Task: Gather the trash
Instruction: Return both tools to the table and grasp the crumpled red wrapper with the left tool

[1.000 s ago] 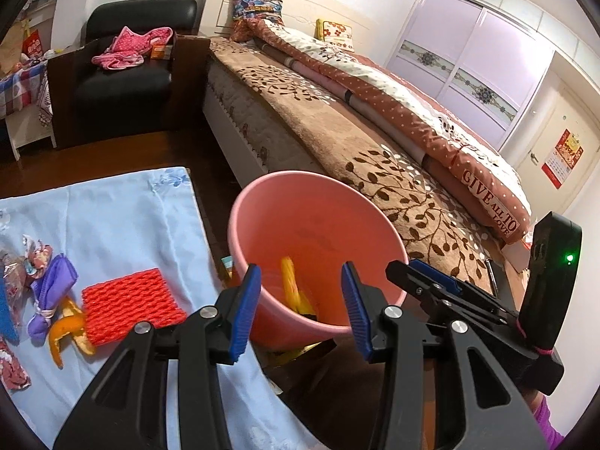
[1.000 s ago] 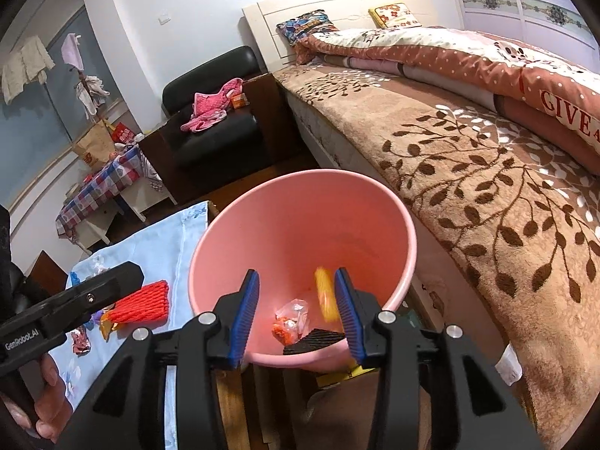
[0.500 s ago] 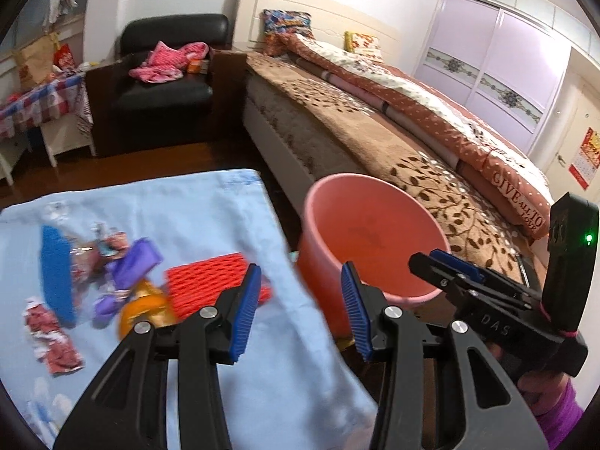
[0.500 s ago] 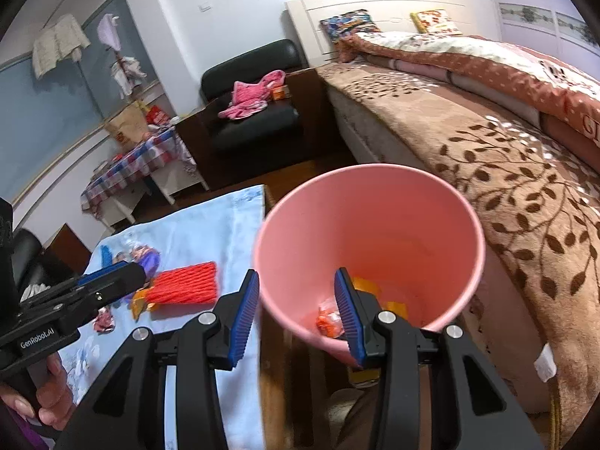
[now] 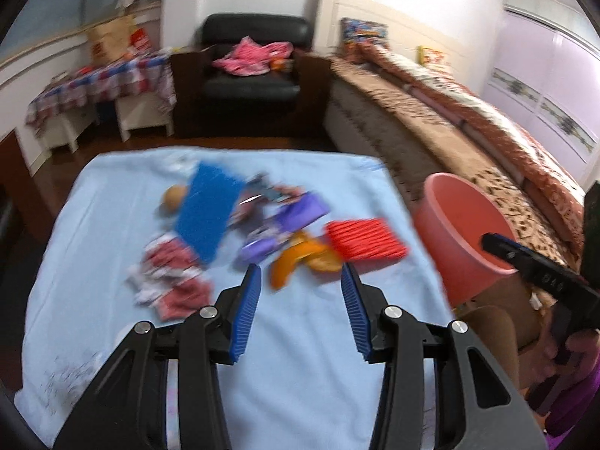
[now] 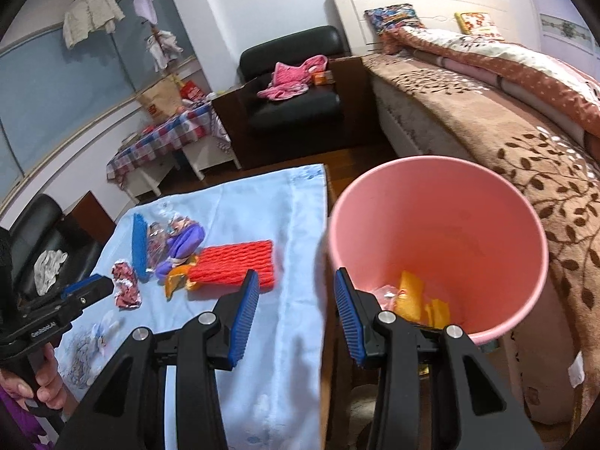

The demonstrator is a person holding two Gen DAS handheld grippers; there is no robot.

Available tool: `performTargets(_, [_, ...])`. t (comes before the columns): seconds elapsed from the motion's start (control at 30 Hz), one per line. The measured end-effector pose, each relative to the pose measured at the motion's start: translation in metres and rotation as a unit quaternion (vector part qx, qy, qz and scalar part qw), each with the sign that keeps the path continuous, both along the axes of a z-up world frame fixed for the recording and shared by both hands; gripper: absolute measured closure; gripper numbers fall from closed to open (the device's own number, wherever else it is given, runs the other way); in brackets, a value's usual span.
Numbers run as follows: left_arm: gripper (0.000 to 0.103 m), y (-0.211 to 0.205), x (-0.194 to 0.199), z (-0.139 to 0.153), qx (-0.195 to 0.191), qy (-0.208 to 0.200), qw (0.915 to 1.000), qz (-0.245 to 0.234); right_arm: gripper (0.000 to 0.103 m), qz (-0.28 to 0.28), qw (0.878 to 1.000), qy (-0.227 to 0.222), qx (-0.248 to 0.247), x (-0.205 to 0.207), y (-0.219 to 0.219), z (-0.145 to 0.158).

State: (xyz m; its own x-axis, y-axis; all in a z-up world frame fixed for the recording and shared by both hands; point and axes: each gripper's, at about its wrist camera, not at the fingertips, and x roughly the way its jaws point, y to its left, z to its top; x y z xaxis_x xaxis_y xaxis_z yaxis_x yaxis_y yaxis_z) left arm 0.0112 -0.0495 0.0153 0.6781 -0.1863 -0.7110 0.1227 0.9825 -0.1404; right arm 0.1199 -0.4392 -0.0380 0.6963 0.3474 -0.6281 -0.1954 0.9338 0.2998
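Trash lies on a light blue cloth [image 5: 112, 202]: a red foam net [image 5: 365, 240], an orange peel [image 5: 296, 258], a purple wrapper [image 5: 285, 221], a blue foam net [image 5: 208, 210] and crumpled red-and-white wrappers [image 5: 168, 277]. My left gripper [image 5: 299, 287] hangs open and empty just short of the peel. A pink bucket [image 6: 438, 202] stands right of the cloth with yellow and orange scraps [image 6: 410, 296] inside. My right gripper [image 6: 296, 296] is open and empty over the gap between cloth [image 6: 240, 206] and bucket, with the red net [image 6: 234, 262] to its left.
A bed with a brown leaf-patterned cover [image 6: 506, 127] runs along the right behind the bucket. A black armchair [image 5: 251, 71] with pink clothes and a small table with a checked cloth [image 5: 101, 82] stand beyond the blue cloth. A hand holds the left gripper's handle [image 6: 41, 337].
The left gripper has swung left from over the bucket to face the trash on the cloth. The right gripper has also shifted left, off the bucket's middle. Both stay open and empty.
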Motion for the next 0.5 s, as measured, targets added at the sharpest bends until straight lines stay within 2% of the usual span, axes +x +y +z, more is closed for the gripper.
performTargets(0.27, [0.059, 0.047, -0.001, -0.021, 0.006, 0.028, 0.9956, 0.089, 0.062, 0.029, 0.999, 0.011, -0.008, 0.005, 0.023, -0.009])
performTargets(0.4, [0.059, 0.058, 0.004, -0.025, 0.0, 0.035, 0.993, 0.113, 0.062, 0.034, 0.999, 0.016, -0.01, 0.007, 0.028, -0.012])
performTargets(0.5, [0.059, 0.058, 0.012, -0.026, -0.02, 0.042, 0.9918, 0.119, 0.062, 0.034, 0.999, 0.021, -0.009, 0.009, 0.03, -0.016])
